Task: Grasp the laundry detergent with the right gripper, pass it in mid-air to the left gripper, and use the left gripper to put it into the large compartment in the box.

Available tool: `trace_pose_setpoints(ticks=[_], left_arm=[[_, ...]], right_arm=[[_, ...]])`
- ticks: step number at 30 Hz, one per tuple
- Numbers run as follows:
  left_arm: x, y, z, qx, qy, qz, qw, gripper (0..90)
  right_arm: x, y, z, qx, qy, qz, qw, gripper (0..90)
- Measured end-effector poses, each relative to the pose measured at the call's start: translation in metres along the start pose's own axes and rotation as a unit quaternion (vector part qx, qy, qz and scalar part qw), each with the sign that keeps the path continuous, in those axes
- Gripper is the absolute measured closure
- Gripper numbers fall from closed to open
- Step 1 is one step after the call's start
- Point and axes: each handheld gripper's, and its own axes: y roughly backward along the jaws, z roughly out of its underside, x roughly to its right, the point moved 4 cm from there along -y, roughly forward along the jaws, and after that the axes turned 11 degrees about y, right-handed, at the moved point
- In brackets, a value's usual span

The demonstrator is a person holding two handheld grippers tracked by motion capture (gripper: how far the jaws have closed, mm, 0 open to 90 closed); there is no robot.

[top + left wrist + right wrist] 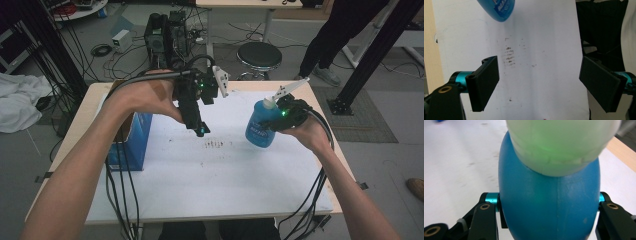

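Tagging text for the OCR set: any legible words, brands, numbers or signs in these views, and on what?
None can be read.
Blue bottle held in the right gripper: white label lettering shows in the high view and the left gripper view, too blurred to read.
Blue box at the table's left: no legible print.
White sheet: dark smudges, not writing.

Bottle [262, 128]: bright blue body, white lettering on the label, pale whitish cap. Sheet [210, 175]: white, with a small patch of dark brownish specks in rows near its middle. Tabletop [82, 112]: light wood tone. Box [131, 145]: blue with a brown cardboard flap. Right gripper [285, 116] and left gripper [200, 129]: black with teal fittings, brass-coloured rings; fingers [485, 83] matt black. Stool [259, 55]: black seat.
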Motion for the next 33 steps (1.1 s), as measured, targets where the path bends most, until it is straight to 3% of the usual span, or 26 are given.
trace_pose_setpoints(ticks=[1,2,4,5,7,8,9,10,12,13,19,20,24,29,31,33], left_arm=[[0.000,0.000,0.000,0.000,0.000,0.000,1.0000,16.4],[-0.001,-0.001,-0.001,0.001,-0.001,0.002,1.0000,16.4],[-0.002,-0.002,-0.002,0.001,0.000,0.001,1.0000,16.4],[-0.002,-0.003,-0.003,-0.001,0.000,0.000,1.0000,16.4],[-0.002,-0.005,-0.006,0.002,0.001,0.002,1.0000,16.4],[-0.002,-0.006,-0.007,0.003,0.001,0.005,1.0000,16.4],[-0.002,-0.007,-0.008,0.006,0.002,0.008,1.0000,16.4],[-0.002,-0.007,-0.008,0.006,0.002,0.008,1.0000,16.4],[-0.001,-0.010,-0.012,0.006,-0.001,0.012,0.9999,16.4],[-0.001,-0.010,-0.012,0.006,-0.001,0.012,0.9999,16.4],[-0.003,-0.015,-0.016,0.003,0.001,0.012,0.9999,16.4],[-0.003,-0.015,-0.016,0.003,0.001,0.012,0.9999,16.4],[-0.005,-0.019,-0.018,0.009,0.007,0.017,0.9998,16.4],[-0.004,-0.026,-0.021,0.012,0.010,0.022,0.9996,16.4],[-0.004,-0.029,-0.021,0.013,0.013,0.021,0.9996,16.4],[-0.004,-0.031,-0.021,0.017,0.015,0.022,0.9995,16.4]], right_arm=[[0.000,0.000,0.000,0.000,0.000,0.000,1.0000,43.4],[-0.008,0.005,-0.007,0.005,0.012,-0.027,0.9996,43.4],[-0.011,0.005,-0.009,0.011,0.024,-0.031,0.9992,43.4],[-0.019,0.009,-0.017,0.020,0.049,-0.054,0.9972,43.4],[-0.027,0.011,-0.023,0.027,0.065,-0.075,0.9947,43.4],[-0.034,0.012,-0.026,0.023,0.061,-0.095,0.9933,43.4],[-0.036,0.010,-0.029,0.032,0.079,-0.098,0.9915,43.4],[-0.036,0.010,-0.029,0.032,0.079,-0.098,0.9915,43.4],[-0.047,0.008,-0.036,0.019,0.101,-0.127,0.9866,43.4],[-0.047,0.008,-0.036,0.019,0.101,-0.127,0.9866,43.4],[-0.056,-0.004,-0.049,0.025,0.148,-0.156,0.9763,43.4],[-0.056,-0.004,-0.049,0.025,0.148,-0.156,0.9763,43.4],[-0.060,-0.010,-0.057,0.030,0.173,-0.169,0.9698,43.3],[-0.062,-0.012,-0.064,0.030,0.183,-0.178,0.9663,43.3],[-0.062,-0.013,-0.068,0.029,0.194,-0.187,0.9627,43.3],[-0.062,-0.013,-0.070,0.030,0.197,-0.190,0.9615,43.3]])
